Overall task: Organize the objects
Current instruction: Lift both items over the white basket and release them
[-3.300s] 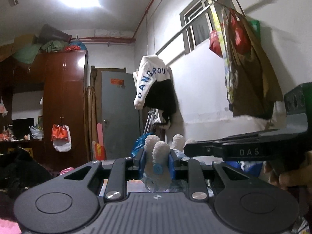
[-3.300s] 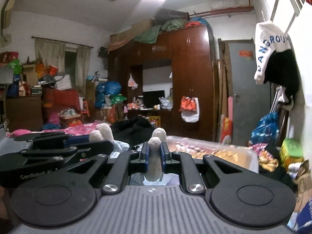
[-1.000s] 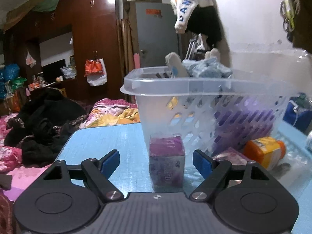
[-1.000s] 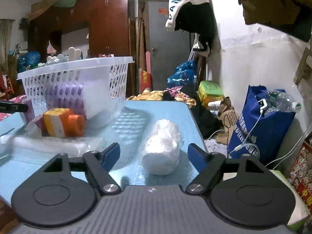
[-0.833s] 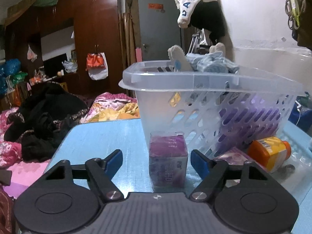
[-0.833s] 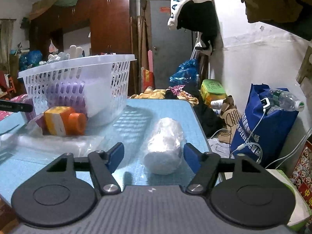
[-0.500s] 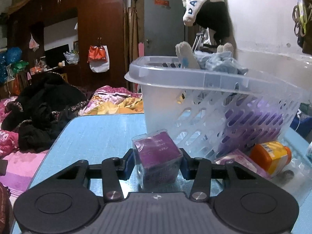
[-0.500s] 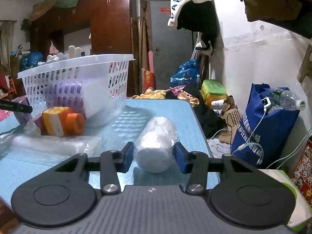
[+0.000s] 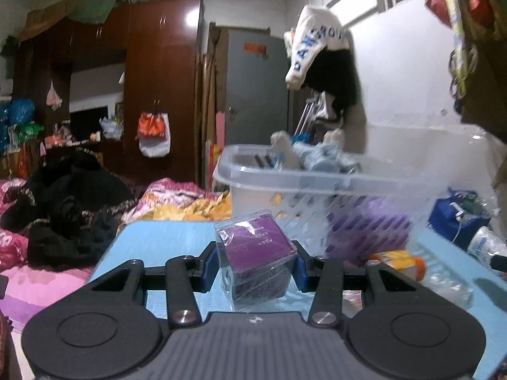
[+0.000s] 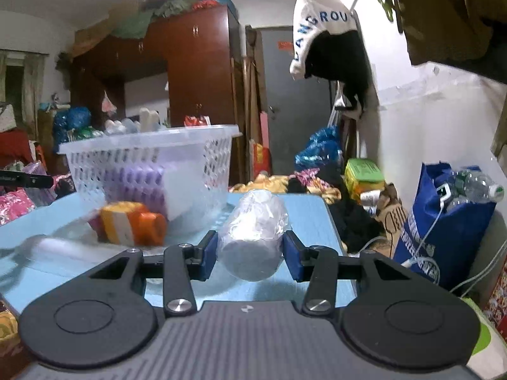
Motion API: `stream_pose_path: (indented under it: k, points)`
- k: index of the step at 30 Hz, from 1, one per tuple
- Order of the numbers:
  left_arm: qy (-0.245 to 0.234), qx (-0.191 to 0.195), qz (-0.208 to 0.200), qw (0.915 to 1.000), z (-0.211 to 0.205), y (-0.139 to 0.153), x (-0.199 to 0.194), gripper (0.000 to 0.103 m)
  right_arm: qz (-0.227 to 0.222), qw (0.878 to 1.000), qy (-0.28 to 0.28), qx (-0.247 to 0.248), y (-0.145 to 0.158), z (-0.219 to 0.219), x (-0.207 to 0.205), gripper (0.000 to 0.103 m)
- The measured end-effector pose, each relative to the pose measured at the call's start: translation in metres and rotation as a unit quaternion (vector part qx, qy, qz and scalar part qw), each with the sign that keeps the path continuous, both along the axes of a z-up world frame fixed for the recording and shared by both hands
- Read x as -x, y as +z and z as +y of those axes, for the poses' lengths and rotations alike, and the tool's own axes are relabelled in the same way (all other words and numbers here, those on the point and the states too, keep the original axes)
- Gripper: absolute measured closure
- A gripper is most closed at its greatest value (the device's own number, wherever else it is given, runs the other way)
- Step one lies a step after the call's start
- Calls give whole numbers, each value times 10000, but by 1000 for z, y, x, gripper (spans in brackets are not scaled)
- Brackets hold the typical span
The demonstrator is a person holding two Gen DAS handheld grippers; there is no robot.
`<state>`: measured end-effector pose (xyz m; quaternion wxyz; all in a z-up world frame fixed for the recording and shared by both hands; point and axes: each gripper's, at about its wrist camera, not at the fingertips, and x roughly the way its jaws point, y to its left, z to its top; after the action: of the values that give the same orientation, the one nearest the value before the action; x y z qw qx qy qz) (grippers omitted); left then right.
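My left gripper (image 9: 255, 264) is shut on a purple box wrapped in clear film (image 9: 256, 256) and holds it tilted, lifted above the blue table (image 9: 158, 240). My right gripper (image 10: 250, 255) is shut on a white roll in clear plastic (image 10: 253, 231) and holds it above the table (image 10: 310, 209). The clear plastic basket (image 9: 317, 177) stands behind the box; it holds a plush toy (image 9: 317, 155) and purple items. In the right wrist view the basket (image 10: 152, 158) is at the left.
An orange bottle (image 10: 133, 223) lies on its side by the basket, also seen in the left wrist view (image 9: 396, 259). Clear plastic wrap (image 10: 57, 250) lies on the table. A blue bag (image 10: 443, 221) stands on the floor at the right. Dark clothes (image 9: 63, 209) lie on the bed.
Both grippers closed on their objects about half a second ago. Now both have lifted them off the table; the purple box is tilted.
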<state>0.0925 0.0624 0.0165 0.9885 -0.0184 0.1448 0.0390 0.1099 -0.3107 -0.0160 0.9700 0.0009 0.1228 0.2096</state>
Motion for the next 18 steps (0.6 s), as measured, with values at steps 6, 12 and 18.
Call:
stream_pose_path:
  k: [6, 12, 18]
  points:
    - [-299, 14, -362, 9989, -12, 34, 9, 53, -141, 9992, 260, -260, 23, 1, 10, 55]
    - [-422, -78, -419, 9982, -22, 94, -33, 53, -471, 9977, 458, -177, 87, 23, -11, 55]
    - [-108, -250, -12, 9996, -23, 111, -85, 53, -352, 9974, 631, 49, 131, 68, -61, 55]
